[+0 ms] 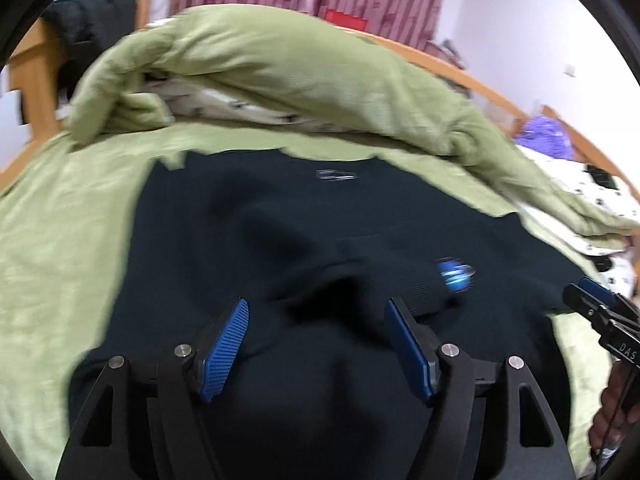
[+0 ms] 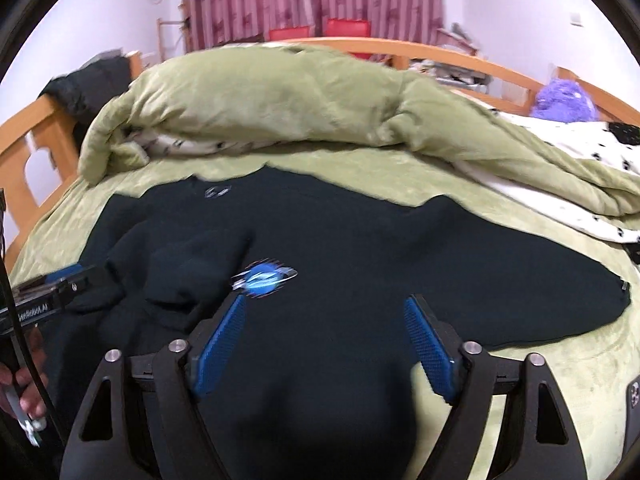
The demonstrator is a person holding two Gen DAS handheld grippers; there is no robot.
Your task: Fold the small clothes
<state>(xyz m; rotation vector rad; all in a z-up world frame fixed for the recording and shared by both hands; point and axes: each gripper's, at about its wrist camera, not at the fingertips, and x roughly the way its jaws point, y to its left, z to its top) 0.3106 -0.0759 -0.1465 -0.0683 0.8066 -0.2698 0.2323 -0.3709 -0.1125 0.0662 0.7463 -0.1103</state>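
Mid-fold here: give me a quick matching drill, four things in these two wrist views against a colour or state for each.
Things:
1. sweater
2. quilt
3. plush toy
4. left hand-held gripper

States:
A. purple, far right on the bed
B. open, over dark fabric
C. dark, spread flat, one sleeve folded in
D. green, bunched behind the sweater

Pairs: 1-C, 2-D, 3-A, 4-B

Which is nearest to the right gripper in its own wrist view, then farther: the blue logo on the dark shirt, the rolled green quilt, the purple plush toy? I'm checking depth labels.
From the right gripper:
1. Blue logo on the dark shirt, just ahead of the left fingertip.
2. Rolled green quilt, across the bed behind the shirt.
3. Purple plush toy, far right by the bed rail.
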